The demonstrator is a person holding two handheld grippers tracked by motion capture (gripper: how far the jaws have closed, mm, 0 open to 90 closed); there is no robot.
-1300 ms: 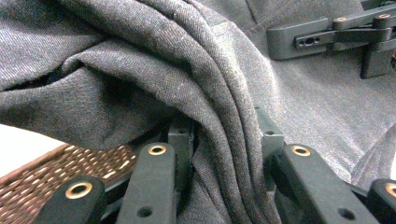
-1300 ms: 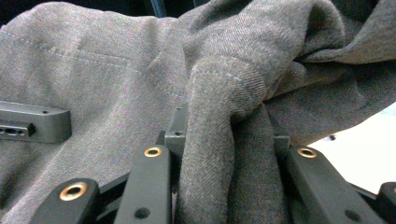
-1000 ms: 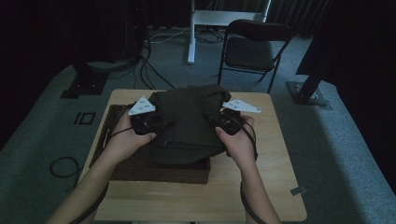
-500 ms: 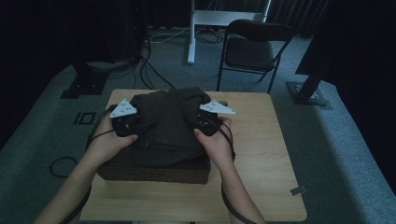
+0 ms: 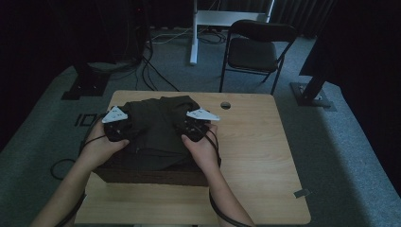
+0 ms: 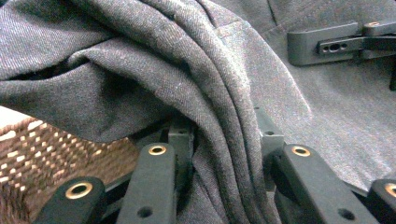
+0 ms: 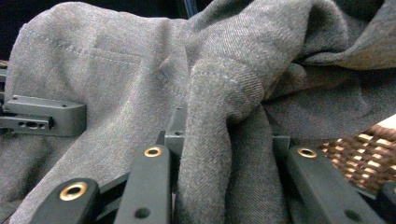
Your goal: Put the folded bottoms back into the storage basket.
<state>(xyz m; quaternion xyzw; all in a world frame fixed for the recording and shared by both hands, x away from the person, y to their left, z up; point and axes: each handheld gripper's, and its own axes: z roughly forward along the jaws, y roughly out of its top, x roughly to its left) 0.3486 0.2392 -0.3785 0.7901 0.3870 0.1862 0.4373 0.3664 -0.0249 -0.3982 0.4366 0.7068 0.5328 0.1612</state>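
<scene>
While both hands came leftward and down since earlier frames, left gripper (image 5: 118,128) and right gripper (image 5: 193,127) stay clamped on folded garment (image 5: 156,130), now lowered onto wicker basket (image 5: 142,175), left-centre of high view; release likely next.

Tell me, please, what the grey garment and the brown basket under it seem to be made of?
The garment looks like woven cloth, perhaps a cotton twill: fine diagonal weave, matte grey surface, stitched seams, soft folds between the jaws of the left gripper and the right gripper. The basket looks like wicker or rattan: brown strands plaited in a regular pattern with a slight sheen. The exact fibre cannot be told.
</scene>
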